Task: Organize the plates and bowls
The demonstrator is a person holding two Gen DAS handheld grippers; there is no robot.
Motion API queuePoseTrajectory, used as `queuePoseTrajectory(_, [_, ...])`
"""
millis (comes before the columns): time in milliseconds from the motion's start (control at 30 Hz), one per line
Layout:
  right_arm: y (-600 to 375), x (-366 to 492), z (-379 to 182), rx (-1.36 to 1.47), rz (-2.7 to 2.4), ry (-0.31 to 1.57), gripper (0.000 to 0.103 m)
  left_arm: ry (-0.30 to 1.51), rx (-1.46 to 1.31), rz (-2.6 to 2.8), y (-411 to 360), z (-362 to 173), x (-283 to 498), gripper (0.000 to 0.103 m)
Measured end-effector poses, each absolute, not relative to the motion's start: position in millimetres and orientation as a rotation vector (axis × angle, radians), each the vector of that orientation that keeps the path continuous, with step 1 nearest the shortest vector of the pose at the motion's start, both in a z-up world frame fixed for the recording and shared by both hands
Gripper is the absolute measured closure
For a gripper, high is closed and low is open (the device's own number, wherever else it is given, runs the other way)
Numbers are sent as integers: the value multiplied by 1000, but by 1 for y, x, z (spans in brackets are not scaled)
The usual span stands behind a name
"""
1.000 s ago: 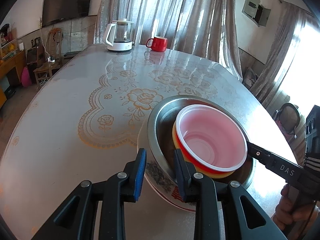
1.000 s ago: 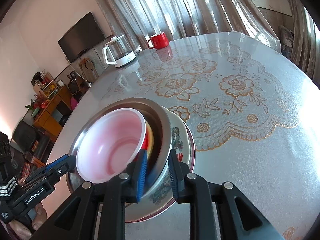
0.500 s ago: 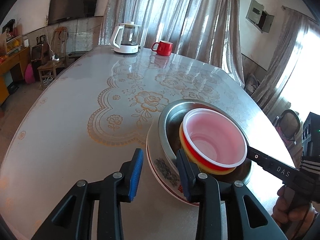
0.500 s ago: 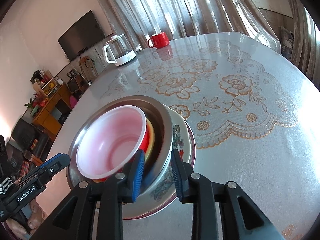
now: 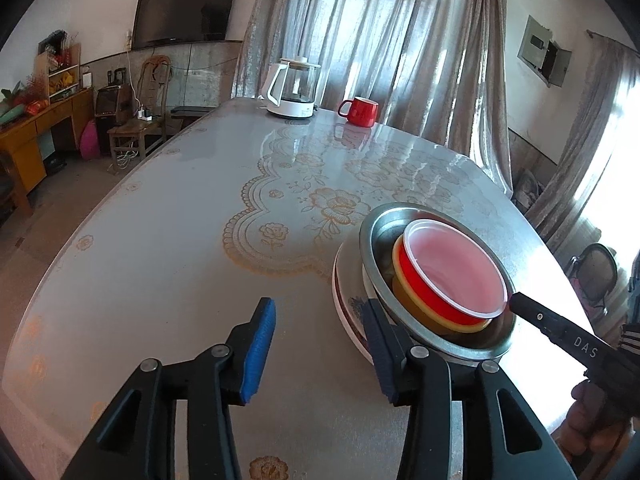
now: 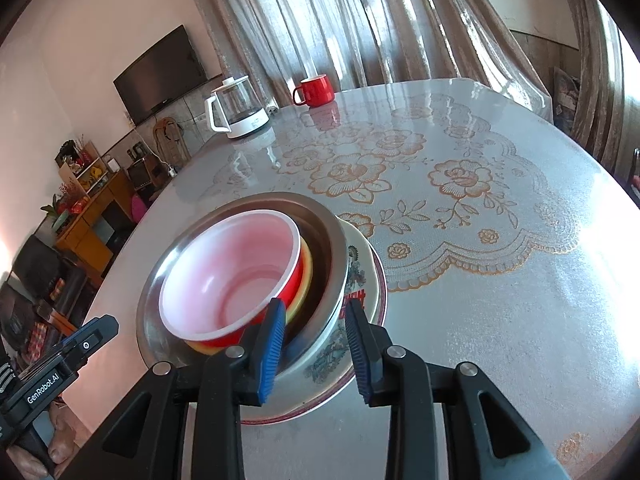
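Red plastic bowl (image 6: pixel 240 272) nests in a yellow bowl (image 6: pixel 305 276) inside a steel bowl (image 6: pixel 332 248) on a floral plate (image 6: pixel 360 280) on the worktop (image 6: pixel 480 320), the right hand-held gripper (image 6: pixel 314 344) released astride their rims, the left hand-held gripper (image 5: pixel 320 348) spread wide beside the stack.

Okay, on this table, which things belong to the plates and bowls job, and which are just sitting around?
Part of the job:
red bowl
yellow bowl
metal bowl
patterned bowl
plate

Just lying about:
red mug
glass kettle
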State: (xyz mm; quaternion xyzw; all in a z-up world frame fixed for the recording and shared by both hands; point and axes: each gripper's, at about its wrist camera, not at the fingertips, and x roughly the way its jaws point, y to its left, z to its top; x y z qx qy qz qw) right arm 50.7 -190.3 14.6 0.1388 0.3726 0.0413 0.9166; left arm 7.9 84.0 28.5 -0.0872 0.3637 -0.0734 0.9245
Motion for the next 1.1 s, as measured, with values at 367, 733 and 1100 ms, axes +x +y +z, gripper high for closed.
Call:
queuePoseTrajectory(367, [-165,-3,22,166,-41,650,47,681,-102,-104,61,32,-20,26])
queuePoseTrajectory(733, [-153,-8,17,123,-99,628,35,643,-33,-83,41,33,-32,10])
queuePoseTrajectory(1100, [-150,-7,16,113,-99,632,34,639,-16,-73,39,31,-31,8])
